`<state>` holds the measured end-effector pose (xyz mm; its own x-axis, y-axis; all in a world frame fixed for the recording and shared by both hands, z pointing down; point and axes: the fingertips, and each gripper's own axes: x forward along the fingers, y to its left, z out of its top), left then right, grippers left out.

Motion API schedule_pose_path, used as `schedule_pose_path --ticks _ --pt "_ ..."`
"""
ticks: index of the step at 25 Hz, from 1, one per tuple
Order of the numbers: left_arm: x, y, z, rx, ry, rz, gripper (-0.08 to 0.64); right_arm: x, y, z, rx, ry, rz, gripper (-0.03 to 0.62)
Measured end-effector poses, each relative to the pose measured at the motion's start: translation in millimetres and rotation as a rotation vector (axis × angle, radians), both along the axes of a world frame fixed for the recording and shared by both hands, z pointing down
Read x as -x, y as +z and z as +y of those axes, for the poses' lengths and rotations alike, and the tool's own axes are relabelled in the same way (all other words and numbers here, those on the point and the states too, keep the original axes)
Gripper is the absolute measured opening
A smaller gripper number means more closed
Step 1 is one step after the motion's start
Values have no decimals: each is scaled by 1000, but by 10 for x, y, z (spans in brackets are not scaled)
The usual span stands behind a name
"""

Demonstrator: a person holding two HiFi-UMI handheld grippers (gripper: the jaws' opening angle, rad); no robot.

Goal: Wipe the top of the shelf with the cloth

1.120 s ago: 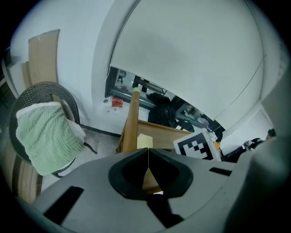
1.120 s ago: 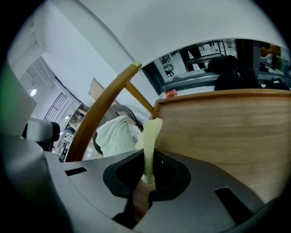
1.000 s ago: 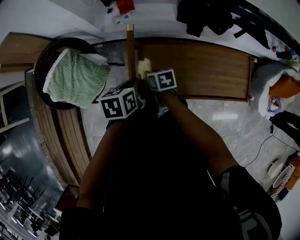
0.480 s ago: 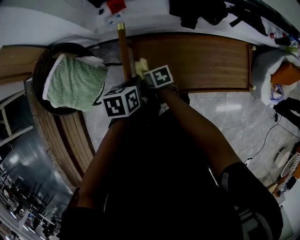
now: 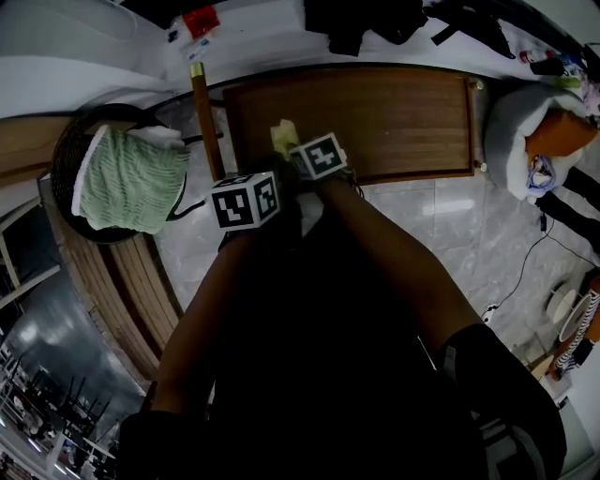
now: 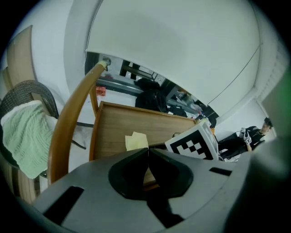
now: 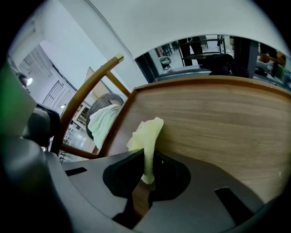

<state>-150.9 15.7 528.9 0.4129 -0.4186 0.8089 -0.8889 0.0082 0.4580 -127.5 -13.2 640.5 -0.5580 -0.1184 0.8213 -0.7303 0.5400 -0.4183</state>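
Head view: the cloth [image 5: 281,138] lies on the shelf [image 5: 394,112] top by its near edge, further from the left end than a second ago. The stroke is running rightward, and most of the top is likely unwiped. Left gripper view: your left hand-held gripper [image 6: 146,157] is closed and empty. Right gripper view: your right hand-held gripper [image 7: 146,159] is clamped on the cloth.

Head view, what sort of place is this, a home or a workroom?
Likely an indoor room with a lived-in look, though I can't tell home from workroom. A wooden shelf stands on a pale tiled floor, a basket holds a green towel, and dark clothes lie heaped beyond the shelf.
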Motion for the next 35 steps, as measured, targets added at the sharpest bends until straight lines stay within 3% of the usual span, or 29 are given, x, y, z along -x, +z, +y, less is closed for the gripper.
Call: schedule_pose_path --ticks 14,21,30,35 --pt "-1268 265 -290 35 75 53 12 -1641 -2 -336 -24 98 63 41" --pt "-1784 397 -384 51 89 43 12 -2365 -60 -431 -43 152 77 41" --pt "-2518 449 -447 57 167 82 12 -3408 -116 -663 -73 306 151 41" --pt "-2748 395 -431 40 237 89 12 -3941 -164 -721 -93 368 217 41"
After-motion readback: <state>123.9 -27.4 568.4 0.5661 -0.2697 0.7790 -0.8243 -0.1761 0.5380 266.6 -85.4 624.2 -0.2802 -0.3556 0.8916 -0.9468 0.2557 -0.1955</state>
